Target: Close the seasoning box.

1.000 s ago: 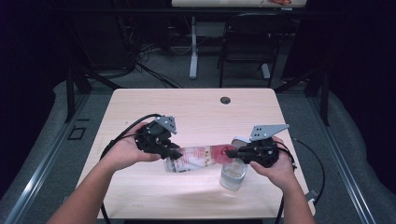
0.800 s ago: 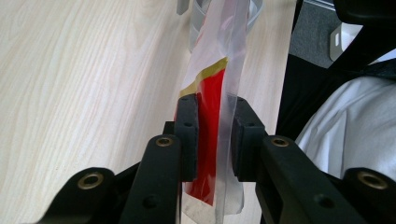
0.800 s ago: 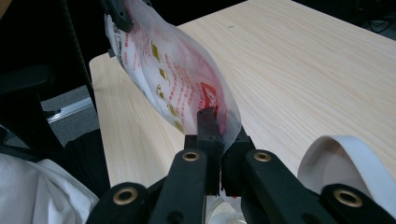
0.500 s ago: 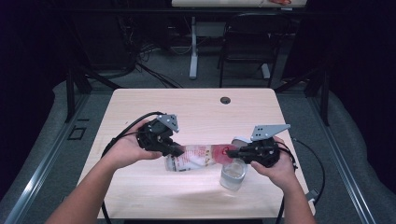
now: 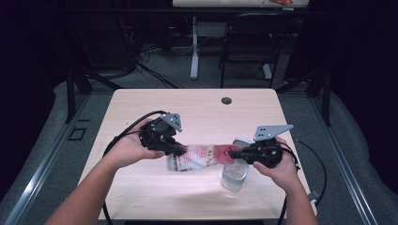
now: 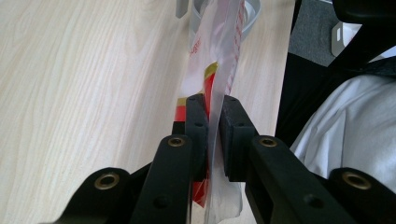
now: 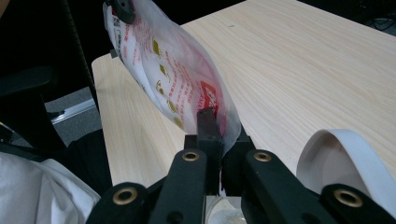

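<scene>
A clear plastic bag [image 5: 202,157] printed in red, with white contents, hangs stretched above the table between both grippers. My left gripper [image 5: 180,149] is shut on its left end, and in the left gripper view the jaws pinch the film [image 6: 219,51] edge-on at the gripper tips [image 6: 214,116]. My right gripper [image 5: 233,153] is shut on the bag's right end. In the right gripper view the bag [image 7: 173,74] rises away from the gripper tips [image 7: 217,123]. A clear glass cup [image 5: 234,175] stands just below the bag's right end.
A white round lid [image 5: 241,140] lies on the light wooden table [image 5: 197,108] behind the right gripper, and its rim [image 7: 345,158] is close on the right. A cable hole [image 5: 226,100] sits near the far edge. Chairs and desk legs stand beyond the table.
Almost nothing: both grippers keep their hold on the bag above the cup, and the left end of the bag has shifted only slightly.
</scene>
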